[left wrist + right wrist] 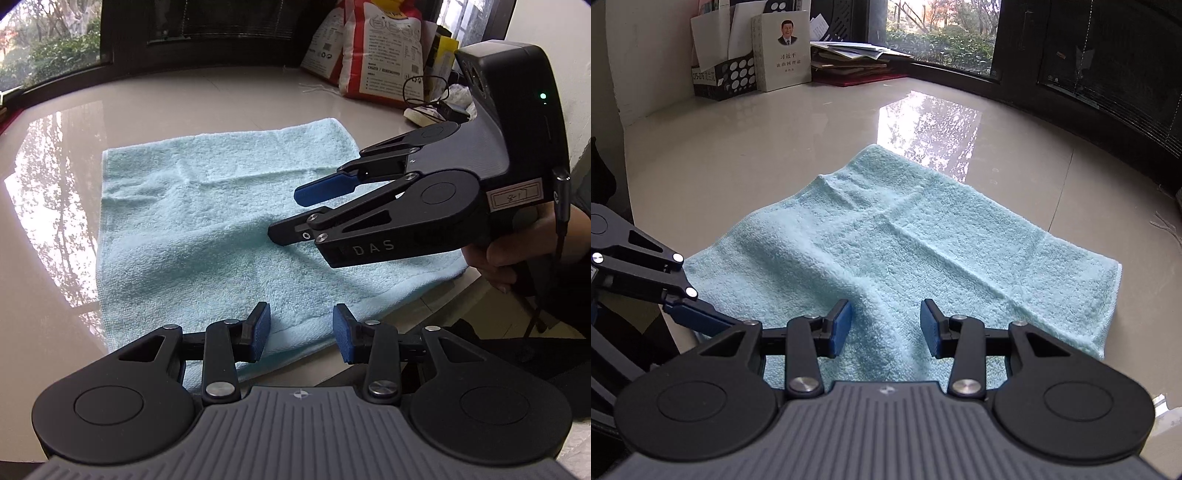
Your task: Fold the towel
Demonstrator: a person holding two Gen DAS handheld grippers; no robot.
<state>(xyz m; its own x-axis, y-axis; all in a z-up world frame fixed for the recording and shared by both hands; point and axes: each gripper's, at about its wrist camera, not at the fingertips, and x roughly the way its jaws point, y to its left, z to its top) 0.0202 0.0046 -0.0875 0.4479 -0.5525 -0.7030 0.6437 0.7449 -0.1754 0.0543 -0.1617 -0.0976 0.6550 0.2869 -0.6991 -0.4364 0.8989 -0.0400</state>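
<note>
Across the middle of both frames lies the light blue towel (207, 229), spread on the glossy pale bench (66, 206) with a soft ridge rumpled through its centre and its near hem at the bench's edge. The left tool (301, 334) hangs at the lower centre of its own view, pads apart over the near hem and nothing between them. The right tool (884, 326) is likewise open and empty, its pads straddling the raised ridge without pressing it (the cloth shows freely through the gap).

Risks, as I judge them: the two tools sit close together, so one reaching for a corner could knock the other. A pinch taken on the ridge instead of at a hem or corner would bunch the towel and give a crooked fold. Terry on a polished bench may slide when dragged, and the near hem at the edge could slip off.

Only the left wrist view shows the right tool from the side, in the right half of the frame with a hand (498, 258) on its grip, plus printed bags (380, 48) at upper right. Only the right wrist view shows the towel's far corner and right-hand edge, a book (783, 51) and stacked papers (849, 55) at the top, and one left-tool finger at lower left.
</note>
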